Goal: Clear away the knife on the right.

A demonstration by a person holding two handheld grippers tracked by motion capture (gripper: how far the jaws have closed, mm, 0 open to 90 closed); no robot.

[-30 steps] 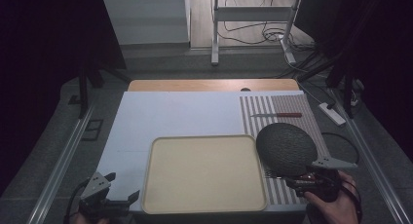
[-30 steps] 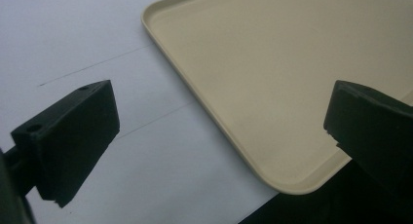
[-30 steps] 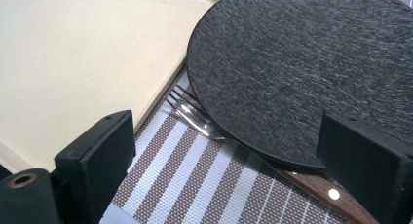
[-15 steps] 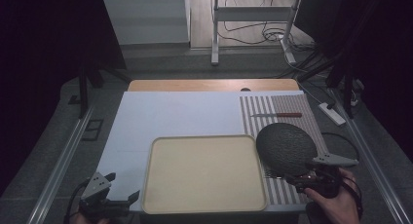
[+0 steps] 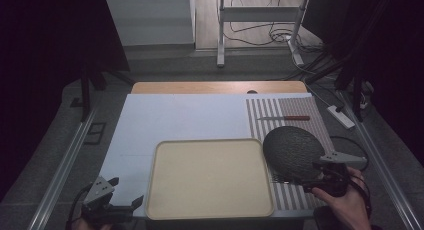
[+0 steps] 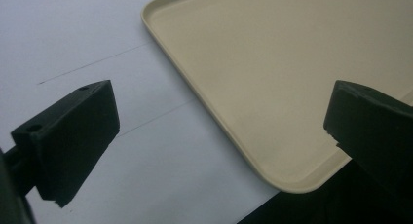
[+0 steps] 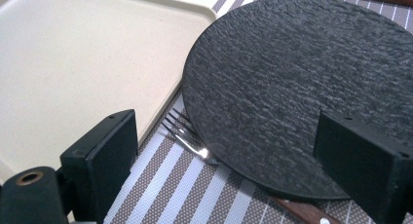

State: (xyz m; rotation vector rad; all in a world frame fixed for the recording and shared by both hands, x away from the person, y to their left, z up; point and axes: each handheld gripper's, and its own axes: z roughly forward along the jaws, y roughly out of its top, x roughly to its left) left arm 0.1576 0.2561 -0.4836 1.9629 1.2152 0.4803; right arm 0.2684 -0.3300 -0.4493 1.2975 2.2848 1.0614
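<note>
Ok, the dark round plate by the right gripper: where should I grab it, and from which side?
Probably the near rim of the dark plate, coming in low from the person's side with the right gripper, whose jaws stand open. A fork lies under the plate, propping that edge off the striped mat, so one jaw may slip beneath. The tray crowds its left.

the left gripper point(image 6: 221, 136) hangs with jaws wide apart over the near corner of a cream tray point(image 6: 272, 63) lying on a white sheet point(image 6: 73, 39).
</note>
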